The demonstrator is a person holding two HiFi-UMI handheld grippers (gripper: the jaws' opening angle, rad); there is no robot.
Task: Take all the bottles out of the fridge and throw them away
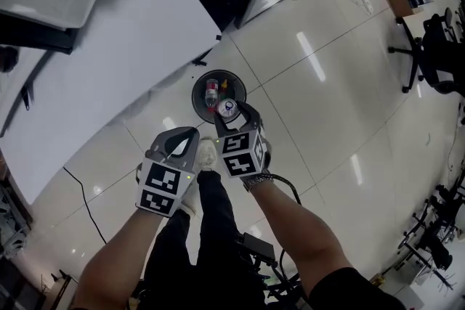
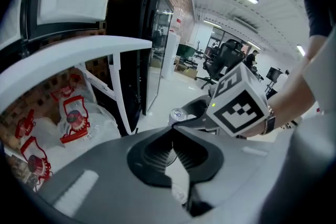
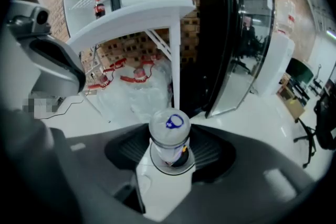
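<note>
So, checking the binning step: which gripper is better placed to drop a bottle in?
Right: the right gripper grips a bottle above the bin; the left gripper is shut, empty.

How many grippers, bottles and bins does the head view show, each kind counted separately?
Grippers: 2, left gripper and right gripper
Bottles: 2, white-capped bottle and red-labelled bottle
Bins: 1, round bin
Total: 5

No wording is showing clearly enough to read. A blue ring-shaped logo is sitting on the white cap [image 3: 170, 124] of the bottle [image 3: 164, 189]. Red labels [image 2: 73, 110] on the plastic-wrapped bottles [image 2: 80, 124] are blurring out. Black-and-white square markers are covering 2 cubes [image 1: 242, 153].
</note>
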